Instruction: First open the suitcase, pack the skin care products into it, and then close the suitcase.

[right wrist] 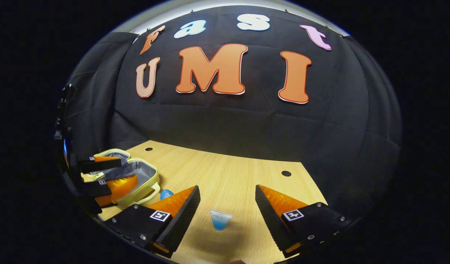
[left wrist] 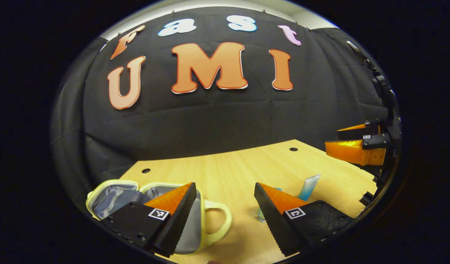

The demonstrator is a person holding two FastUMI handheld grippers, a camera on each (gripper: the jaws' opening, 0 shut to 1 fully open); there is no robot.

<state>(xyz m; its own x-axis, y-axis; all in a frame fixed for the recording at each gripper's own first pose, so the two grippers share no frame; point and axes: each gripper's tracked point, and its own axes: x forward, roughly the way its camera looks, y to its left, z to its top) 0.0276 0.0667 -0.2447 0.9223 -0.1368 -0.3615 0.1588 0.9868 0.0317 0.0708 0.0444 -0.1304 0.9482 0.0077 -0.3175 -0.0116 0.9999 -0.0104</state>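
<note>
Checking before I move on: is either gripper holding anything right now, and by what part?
Nothing is held. The left gripper and right gripper are both open; the tube lies on the table between the right fingers, untouched.

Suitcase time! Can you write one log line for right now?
suitcase: open | tube: on table | right gripper: open, above tube | left gripper: open

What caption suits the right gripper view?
Open right tool poised over a tube, open suitcase on the table.

Both gripper views sit low over the table (left wrist: 228,172), facing the wall; both share the suitcase (right wrist: 144,176), seemingly open.
</note>
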